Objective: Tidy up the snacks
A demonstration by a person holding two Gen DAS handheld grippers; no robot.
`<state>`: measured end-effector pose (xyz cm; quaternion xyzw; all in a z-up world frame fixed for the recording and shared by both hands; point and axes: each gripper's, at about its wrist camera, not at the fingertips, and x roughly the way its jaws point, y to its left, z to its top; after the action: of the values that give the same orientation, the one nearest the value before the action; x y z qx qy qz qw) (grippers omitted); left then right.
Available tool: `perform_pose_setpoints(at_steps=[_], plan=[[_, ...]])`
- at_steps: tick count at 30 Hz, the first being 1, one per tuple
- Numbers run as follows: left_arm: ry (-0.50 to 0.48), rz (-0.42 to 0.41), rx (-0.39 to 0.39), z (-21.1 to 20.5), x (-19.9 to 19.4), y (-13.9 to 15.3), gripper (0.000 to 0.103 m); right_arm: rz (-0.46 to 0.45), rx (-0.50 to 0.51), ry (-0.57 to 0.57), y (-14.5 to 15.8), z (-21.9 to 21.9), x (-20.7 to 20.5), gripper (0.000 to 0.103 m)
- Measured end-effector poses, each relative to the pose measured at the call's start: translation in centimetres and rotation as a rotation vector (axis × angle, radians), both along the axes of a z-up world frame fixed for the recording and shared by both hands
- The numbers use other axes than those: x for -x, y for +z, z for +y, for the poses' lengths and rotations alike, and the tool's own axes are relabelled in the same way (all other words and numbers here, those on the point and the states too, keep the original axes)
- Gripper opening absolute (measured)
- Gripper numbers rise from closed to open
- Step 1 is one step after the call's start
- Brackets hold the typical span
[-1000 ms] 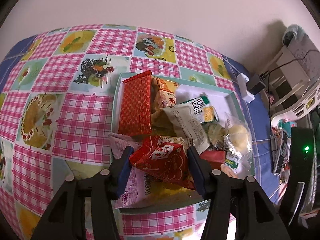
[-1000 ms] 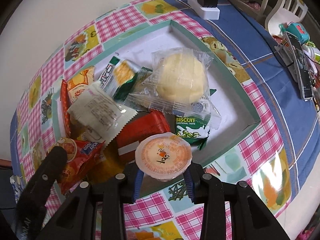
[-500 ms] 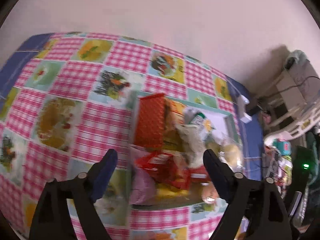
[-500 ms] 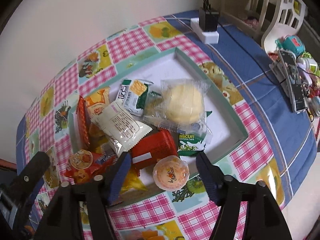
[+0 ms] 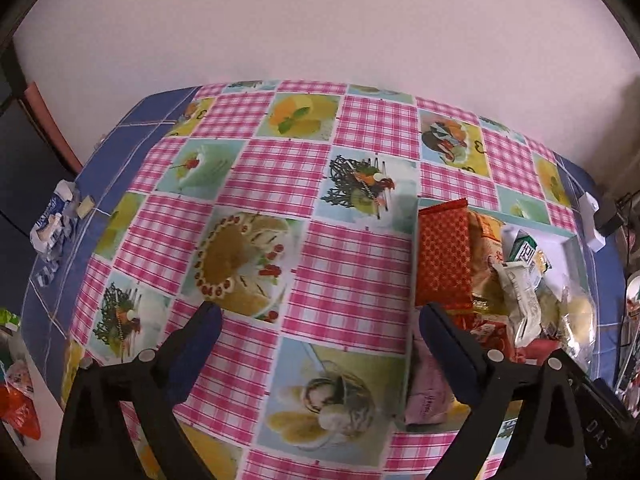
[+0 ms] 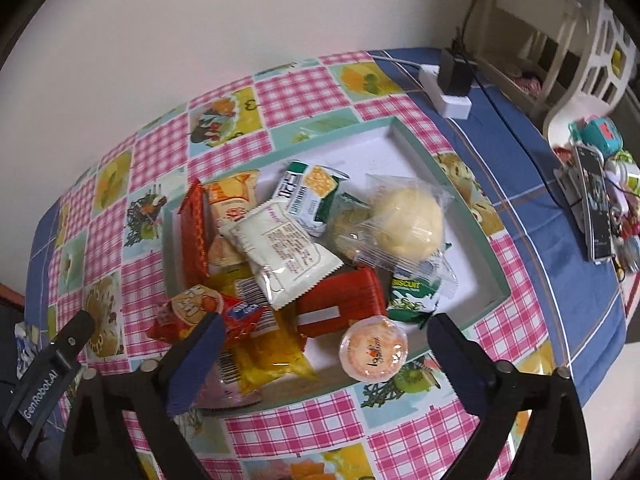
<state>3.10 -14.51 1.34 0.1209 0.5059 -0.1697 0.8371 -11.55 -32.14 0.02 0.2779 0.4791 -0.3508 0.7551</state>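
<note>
Landmark: the shallow teal-rimmed tray [image 6: 464, 208] on the bench [image 5: 344, 280], which wears a pink checked cloth with food pictures

Left gripper [image 5: 316, 316]: jaws spread wide, nothing between them; it hangs over bare cloth just off the tray's left side, blue pads apart

Right gripper [image 6: 324, 326]: jaws wide apart, nothing held; it hangs over the tray's near edge

Jelly cup [image 6: 374, 350]: orange lid up, sitting inside the tray at its near rim, free of both pads

Rest of the snacks heaped in the tray's left and middle part:
- red patterned packet [image 5: 442, 258] against the left wall
- white sachet [image 6: 286, 248] across the middle of the heap
- green-and-white cracker pack [image 6: 310, 196] toward the far side
- clear-wrapped yellow bun [image 6: 408, 222] right of centre
- red box [image 6: 340, 304] just behind the cup
- green biscuit pack [image 6: 408, 296] beside the box

Tray's right end shows white floor

Beyond the tray's far right corner: white power strip [image 6: 448, 92] on blue cloth
</note>
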Motion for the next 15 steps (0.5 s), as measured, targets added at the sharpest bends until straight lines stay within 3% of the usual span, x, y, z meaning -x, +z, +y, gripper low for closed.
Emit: perform_pose_setpoints(at_steps=[5, 9, 15], plan=[[-0.021, 0.0, -0.042, 0.1, 0.3, -0.2, 0.099, -0.008, 0.017, 0.021, 0.5, 1.0, -0.2, 0.103], [0.033, 0.001, -0.089, 1.4, 0.6, 0.1, 0.099, -0.027, 0.029, 0.029, 1.1, 2.0, 0.0, 0.103], [0.067, -0.015, -0.082, 4.3, 1.5, 1.1, 0.099, -0.045, 0.063, 0.071, 2.0, 4.8, 1.2, 0.103]])
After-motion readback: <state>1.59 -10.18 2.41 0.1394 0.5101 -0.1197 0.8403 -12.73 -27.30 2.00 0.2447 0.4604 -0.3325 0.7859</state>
